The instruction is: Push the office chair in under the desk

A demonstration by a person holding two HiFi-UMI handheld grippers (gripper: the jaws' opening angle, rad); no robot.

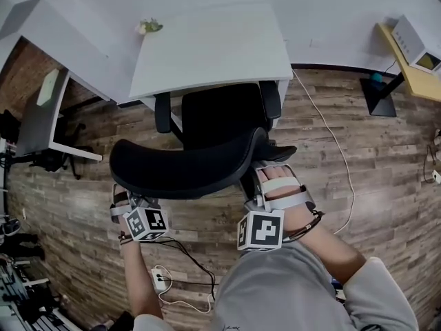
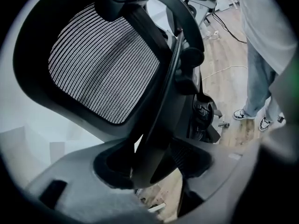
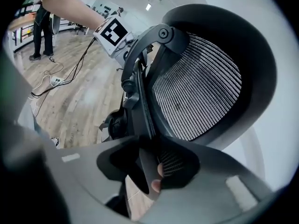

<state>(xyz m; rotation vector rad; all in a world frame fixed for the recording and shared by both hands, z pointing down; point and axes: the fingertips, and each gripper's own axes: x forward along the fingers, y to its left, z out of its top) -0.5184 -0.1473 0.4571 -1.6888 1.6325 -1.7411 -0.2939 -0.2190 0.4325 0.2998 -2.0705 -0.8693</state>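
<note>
Jaws of the left gripper and the right gripper each clamp the backrest rim of the office chair. Its seat sits partly under the white bench.

There is one black mesh-backed office chair, and there are three benches: one white rectangular bench, one grey-white bench at the left and one yellow wooden bench at the right. There are two hand-held grippers, the left gripper and the right gripper, each bearing one black-and-white marker cube. On the wooden plank floor lie one white power strip and one long white cable, and one small green sprig lies on the white bench.
</note>
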